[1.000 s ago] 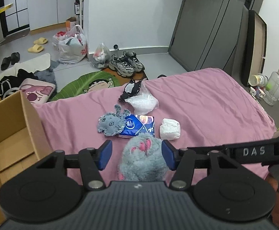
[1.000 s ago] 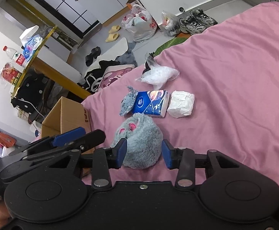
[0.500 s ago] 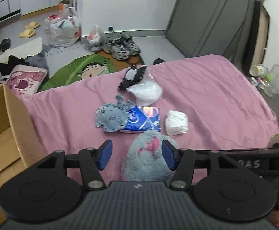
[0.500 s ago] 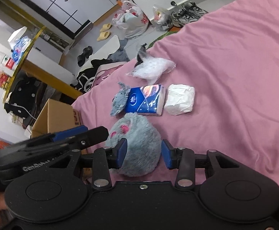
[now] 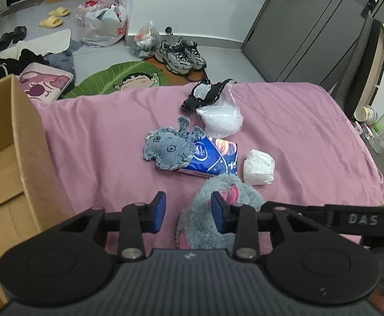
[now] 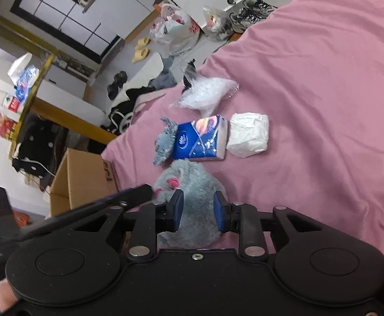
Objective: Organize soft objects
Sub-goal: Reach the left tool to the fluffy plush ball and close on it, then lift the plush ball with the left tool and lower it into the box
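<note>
A fluffy grey plush slipper [image 5: 218,216] with pink paw marks lies at the near edge of the pink bed [image 5: 297,137]. My right gripper [image 6: 197,214] is closed on the slipper [image 6: 192,192], its blue pads pressed into the fur. My left gripper [image 5: 188,212] is open, its right pad against the slipper's left side. Beyond lie a denim elephant toy [image 5: 169,148], a blue tissue pack [image 5: 213,158], a white wad [image 5: 259,167], a clear bag of white stuffing [image 5: 222,118] and a black-and-white cloth [image 5: 205,96].
An open cardboard box [image 5: 10,158] stands at the bed's left edge; it also shows in the right wrist view [image 6: 84,181]. Shoes [image 5: 181,55], plastic bags [image 5: 105,23] and a green mat [image 5: 123,79] lie on the floor beyond.
My right gripper has narrowed onto the grey slipper. My left gripper has shifted left, so the slipper now sits at its right finger instead of between both.
</note>
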Action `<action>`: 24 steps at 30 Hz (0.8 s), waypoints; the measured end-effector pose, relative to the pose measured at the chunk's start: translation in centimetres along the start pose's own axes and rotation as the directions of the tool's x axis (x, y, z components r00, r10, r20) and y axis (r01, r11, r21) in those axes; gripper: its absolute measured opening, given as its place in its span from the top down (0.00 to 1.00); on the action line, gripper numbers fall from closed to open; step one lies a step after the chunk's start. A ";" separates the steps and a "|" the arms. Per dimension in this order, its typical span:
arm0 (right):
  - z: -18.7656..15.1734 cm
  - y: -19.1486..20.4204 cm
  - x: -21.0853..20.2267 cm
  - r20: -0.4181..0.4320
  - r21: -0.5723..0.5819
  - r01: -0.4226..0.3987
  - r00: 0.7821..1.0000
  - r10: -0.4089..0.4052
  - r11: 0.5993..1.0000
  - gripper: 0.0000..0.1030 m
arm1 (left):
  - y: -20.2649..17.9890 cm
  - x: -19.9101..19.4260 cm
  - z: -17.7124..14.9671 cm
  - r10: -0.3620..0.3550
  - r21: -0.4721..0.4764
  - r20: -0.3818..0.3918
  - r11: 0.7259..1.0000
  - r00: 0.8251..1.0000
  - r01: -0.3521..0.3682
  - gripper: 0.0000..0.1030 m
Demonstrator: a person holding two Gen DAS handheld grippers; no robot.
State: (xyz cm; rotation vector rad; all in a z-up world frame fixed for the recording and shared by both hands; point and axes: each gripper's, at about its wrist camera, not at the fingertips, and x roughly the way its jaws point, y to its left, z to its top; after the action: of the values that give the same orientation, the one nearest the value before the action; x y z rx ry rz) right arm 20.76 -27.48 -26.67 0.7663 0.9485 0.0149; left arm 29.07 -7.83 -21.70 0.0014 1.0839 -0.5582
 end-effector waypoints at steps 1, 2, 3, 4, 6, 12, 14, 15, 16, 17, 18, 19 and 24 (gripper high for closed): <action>0.0 0.1 0.2 -0.002 0.001 0.003 1.000 -0.003 1.000 0.71 | 0.1 0.3 -0.1 -0.006 -0.010 -0.007 1.000 1.000 0.006 0.67; 0.0 0.1 0.4 -0.002 0.006 0.002 1.000 -0.002 1.000 0.71 | 0.1 0.6 -0.1 -0.012 -0.023 -0.014 1.000 1.000 0.012 0.69; 0.0 0.1 0.5 -0.003 0.014 -0.001 1.000 0.001 1.000 0.71 | 0.0 0.9 -0.2 -0.021 -0.033 -0.017 0.999 1.000 0.020 0.69; 0.1 0.1 0.7 -0.006 0.027 -0.004 1.000 0.004 1.000 0.70 | 0.0 1.0 -0.3 -0.037 -0.044 -0.021 0.998 0.999 0.036 0.69; 0.0 0.0 1.1 -0.006 0.040 -0.013 1.000 0.013 0.999 0.68 | 0.1 1.5 -0.4 -0.081 -0.083 -0.042 0.994 0.996 0.077 0.69; -0.3 -0.7 2.0 -0.036 0.095 0.036 0.999 -0.033 0.995 0.71 | -0.2 2.8 -1.1 -0.076 -0.105 -0.070 0.992 0.995 0.069 0.69; -0.5 -0.4 1.8 -0.028 0.075 0.041 0.999 -0.039 0.996 0.77 | -0.3 2.8 -1.4 -0.074 -0.104 -0.059 0.992 0.996 0.068 0.71; -0.6 -0.2 1.7 -0.023 0.065 0.042 0.999 -0.041 0.997 0.78 | -0.3 2.6 -1.5 -0.072 -0.106 -0.056 0.992 0.996 0.066 0.74; -0.7 -0.1 1.4 -0.019 0.060 0.041 0.999 -0.040 0.997 0.79 | -0.3 2.4 -1.5 -0.071 -0.108 -0.052 0.992 0.996 0.065 0.75; -0.7 0.0 1.3 -0.017 0.055 0.034 0.999 -0.033 0.998 0.80 | -0.4 2.0 -1.5 -0.069 -0.109 -0.047 0.992 0.997 0.063 0.76; -0.7 0.0 1.0 -0.014 0.054 0.024 1.000 -0.023 0.998 0.80 | -0.4 1.7 -1.4 -0.067 -0.110 -0.041 0.992 0.997 0.062 0.77; -0.6 0.1 0.7 -0.009 0.053 0.012 1.000 -0.011 0.999 0.80 | -0.5 1.3 -1.4 -0.066 -0.107 -0.031 0.992 0.997 0.063 0.77; -0.2 1.3 -0.8 0.022 0.023 -0.035 0.999 0.035 0.999 0.81 | -1.1 -1.5 -1.1 -0.049 -0.075 0.032 0.996 0.998 0.052 0.77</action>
State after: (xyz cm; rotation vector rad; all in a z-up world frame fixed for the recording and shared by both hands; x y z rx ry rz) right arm 20.55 -26.62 -25.39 0.8032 0.9162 0.0264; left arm 27.17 -7.82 -20.68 -0.1005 1.0777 -0.5606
